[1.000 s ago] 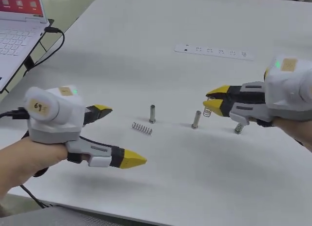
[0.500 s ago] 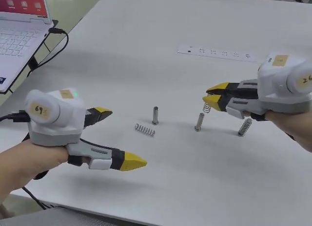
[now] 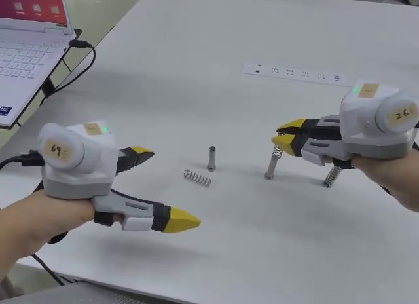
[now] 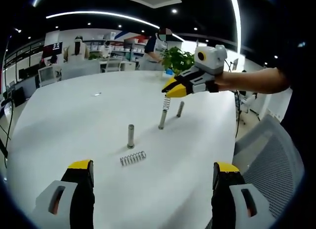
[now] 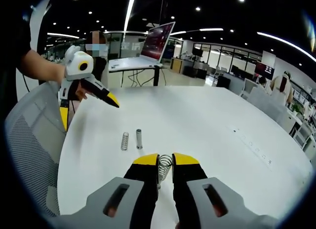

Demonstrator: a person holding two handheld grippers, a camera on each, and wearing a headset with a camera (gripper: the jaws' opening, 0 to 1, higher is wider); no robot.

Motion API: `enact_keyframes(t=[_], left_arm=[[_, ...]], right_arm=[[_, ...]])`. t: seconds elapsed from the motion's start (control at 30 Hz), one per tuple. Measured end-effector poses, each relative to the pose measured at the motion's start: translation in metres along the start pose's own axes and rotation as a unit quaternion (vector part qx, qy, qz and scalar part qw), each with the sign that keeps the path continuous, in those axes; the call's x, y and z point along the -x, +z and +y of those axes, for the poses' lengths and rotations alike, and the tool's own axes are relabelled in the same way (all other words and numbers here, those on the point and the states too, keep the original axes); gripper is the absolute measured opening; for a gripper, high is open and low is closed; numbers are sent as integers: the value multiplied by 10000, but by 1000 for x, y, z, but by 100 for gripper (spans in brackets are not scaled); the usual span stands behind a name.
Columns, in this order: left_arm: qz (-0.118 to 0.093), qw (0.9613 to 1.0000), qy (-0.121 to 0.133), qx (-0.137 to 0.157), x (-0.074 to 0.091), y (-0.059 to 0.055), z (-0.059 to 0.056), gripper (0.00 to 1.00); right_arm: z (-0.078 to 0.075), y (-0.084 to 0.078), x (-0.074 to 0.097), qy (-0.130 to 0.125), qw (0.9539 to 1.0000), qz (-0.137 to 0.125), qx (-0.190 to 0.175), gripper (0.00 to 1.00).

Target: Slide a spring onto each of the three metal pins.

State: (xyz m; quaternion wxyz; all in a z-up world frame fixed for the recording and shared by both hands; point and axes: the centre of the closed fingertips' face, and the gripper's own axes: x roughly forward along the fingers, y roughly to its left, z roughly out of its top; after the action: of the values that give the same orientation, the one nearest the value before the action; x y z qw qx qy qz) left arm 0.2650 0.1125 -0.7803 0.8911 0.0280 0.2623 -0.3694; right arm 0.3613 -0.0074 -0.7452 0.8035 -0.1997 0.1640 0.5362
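Right gripper (image 3: pixel 280 136) is pinching a spring (image 3: pixel 277 151) just over the middle pin (image 3: pixel 270 166).
Left gripper (image 3: pixel 171 186) is gaping wide, holding nothing, left of that pin; a loose spring (image 3: pixel 197 178) is lying between them.

- The bare pin (image 3: pixel 211 158) is a short grey metal cylinder, standing upright on the white surface (image 3: pixel 196 88).
- The loose spring (image 3: pixel 197 177) is a small steel coil lying on its side just in front of the bare pin, not touching it.
- The middle pin (image 3: pixel 271 166) stands to the right of the bare pin.
- The held spring (image 3: pixel 277 151) is pinched upright between the jaws of the right gripper (image 3: pixel 279 135). Its lower end is at the middle pin's top; whether it is over the tip cannot be told.
- The third pin (image 3: pixel 326 183) stands farthest right, sleeved in the fitted spring (image 3: pixel 332 173).
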Motion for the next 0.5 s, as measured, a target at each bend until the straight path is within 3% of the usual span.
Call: enact_keyframes(t=[0.5], left_arm=[[-9, 10000, 8, 5, 2, 0, -1, 98]], right_arm=[[0, -2, -3, 13, 10000, -24, -74, 7]])
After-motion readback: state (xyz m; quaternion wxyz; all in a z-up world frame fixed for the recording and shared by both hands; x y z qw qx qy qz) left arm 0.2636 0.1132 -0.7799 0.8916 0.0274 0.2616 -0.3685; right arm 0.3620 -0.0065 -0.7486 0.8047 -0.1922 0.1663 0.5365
